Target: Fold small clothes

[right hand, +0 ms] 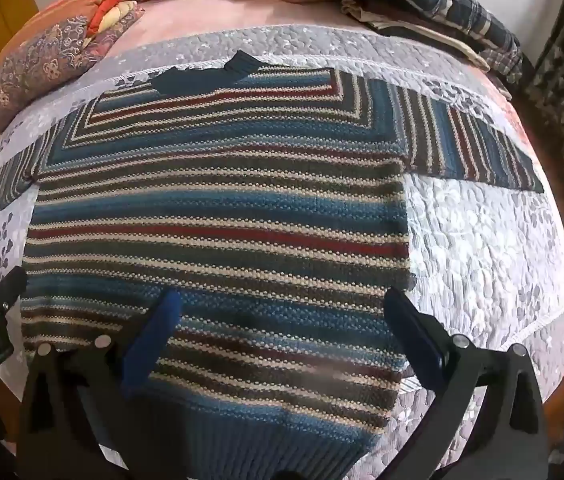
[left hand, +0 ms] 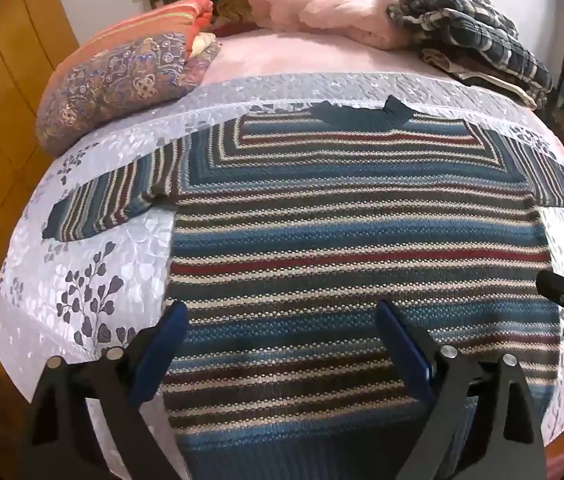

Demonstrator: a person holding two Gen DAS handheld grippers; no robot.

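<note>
Here a striped sweater (left hand: 354, 240) lies flat on the floral quilt (left hand: 93, 264) of a bed, folded bedding (left hand: 121, 80) far left; both grippers, left (left hand: 282, 312) and right (right hand: 282, 300), hover with jaws apart.

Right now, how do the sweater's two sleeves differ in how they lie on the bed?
The left sleeve angles down toward the hem, with a small bunch at its armpit; the right sleeve stretches more straight out sideways and lies smooth. Both belong to the striped sweater, both rest flat and unfolded on the floral quilt, and neither is touched by the tongs.
</note>
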